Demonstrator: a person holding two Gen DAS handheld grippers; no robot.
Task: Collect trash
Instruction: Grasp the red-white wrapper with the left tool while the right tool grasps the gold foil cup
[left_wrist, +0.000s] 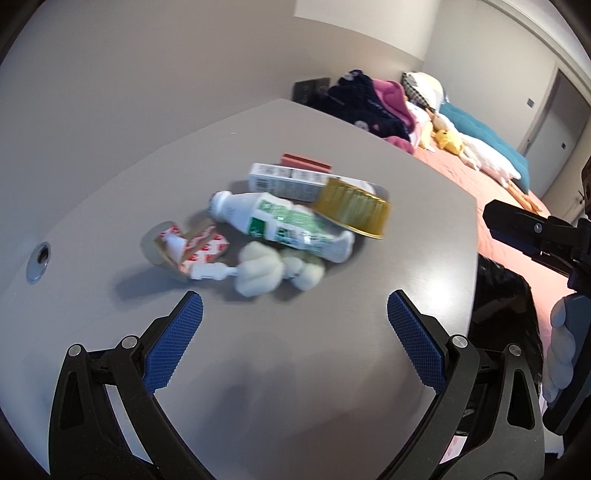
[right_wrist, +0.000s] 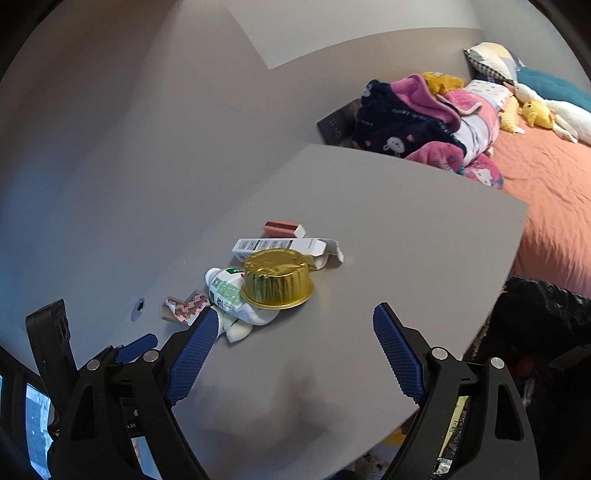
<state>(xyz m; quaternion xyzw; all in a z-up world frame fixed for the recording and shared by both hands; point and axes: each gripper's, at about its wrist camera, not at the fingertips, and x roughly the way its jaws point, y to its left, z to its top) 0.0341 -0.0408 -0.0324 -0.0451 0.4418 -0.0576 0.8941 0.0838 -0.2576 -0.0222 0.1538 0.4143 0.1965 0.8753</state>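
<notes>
A pile of trash lies on the grey table (left_wrist: 332, 369): a white bottle with a green label (left_wrist: 280, 221), a gold foil cup (left_wrist: 354, 208) upside down, a long white carton (left_wrist: 288, 181), a small red-brown box (left_wrist: 304, 162), crumpled tissue (left_wrist: 258, 269) and a red-and-white wrapper (left_wrist: 192, 247). My left gripper (left_wrist: 295, 314) is open and empty, just short of the tissue. My right gripper (right_wrist: 293, 325) is open and empty, just short of the gold foil cup (right_wrist: 277, 278), which rests against the bottle (right_wrist: 229, 291). The right gripper also shows at the left wrist view's right edge (left_wrist: 532, 236).
A black trash bag (right_wrist: 543, 321) hangs off the table's right edge. A bed (right_wrist: 546, 192) with an orange sheet, bundled blankets (right_wrist: 417, 122) and plush toys (right_wrist: 539, 114) lies beyond. A round cable hole (left_wrist: 41, 258) sits at the table's left side. A grey wall stands behind.
</notes>
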